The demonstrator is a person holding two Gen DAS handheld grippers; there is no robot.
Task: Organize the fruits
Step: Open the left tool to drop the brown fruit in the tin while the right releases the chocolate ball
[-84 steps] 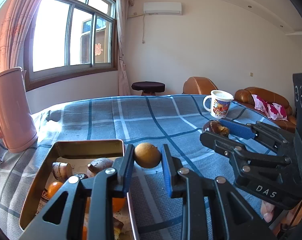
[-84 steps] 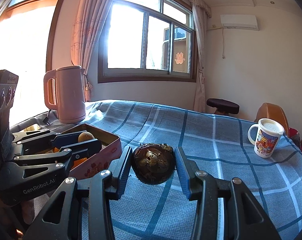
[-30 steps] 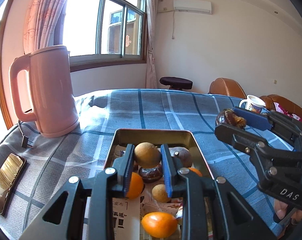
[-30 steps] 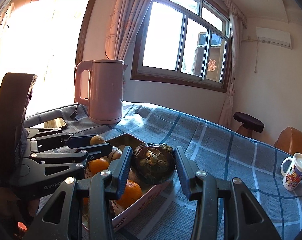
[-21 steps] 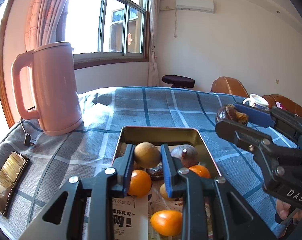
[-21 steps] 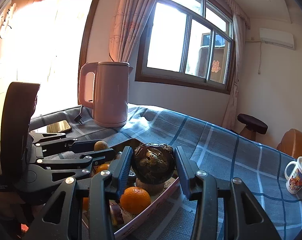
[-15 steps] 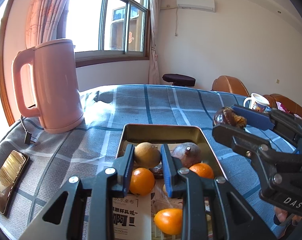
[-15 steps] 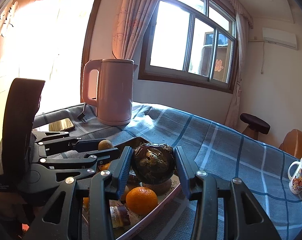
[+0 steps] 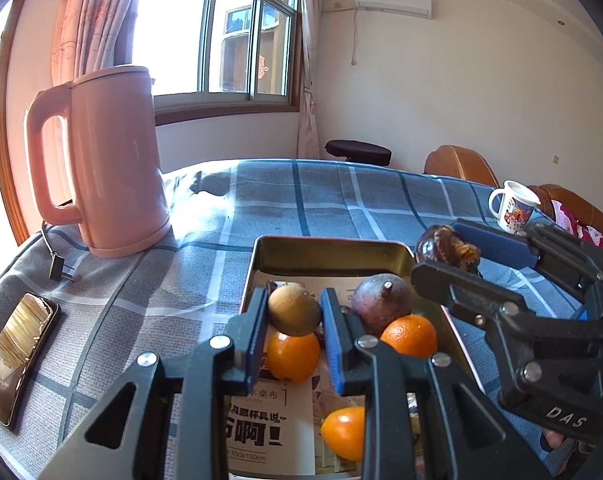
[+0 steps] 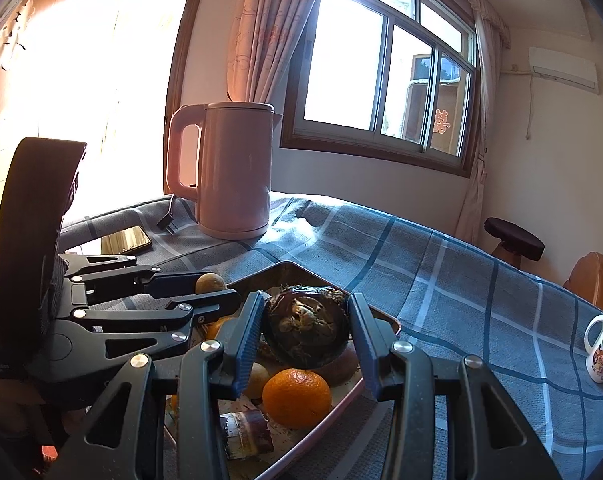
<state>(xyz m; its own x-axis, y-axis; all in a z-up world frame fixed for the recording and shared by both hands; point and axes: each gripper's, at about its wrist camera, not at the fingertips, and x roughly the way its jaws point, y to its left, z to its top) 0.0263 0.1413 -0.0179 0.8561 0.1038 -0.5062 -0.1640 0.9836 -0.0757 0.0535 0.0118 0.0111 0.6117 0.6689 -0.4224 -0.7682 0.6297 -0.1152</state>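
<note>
My left gripper is shut on a small brown round fruit and holds it above the metal tin, which holds oranges, a purple fruit and printed paper. My right gripper is shut on a dark wrinkled fruit over the tin's far part; it also shows in the left wrist view. The left gripper shows at left in the right wrist view.
A pink kettle with its plug stands left of the tin on the blue checked cloth. A phone lies at the left edge. A printed mug stands far right. Chairs and a stool stand behind the table.
Both grippers have carried their fruits from over the cloth to over the tin. The kettle and tin have come closer. Both grips are unchanged.
</note>
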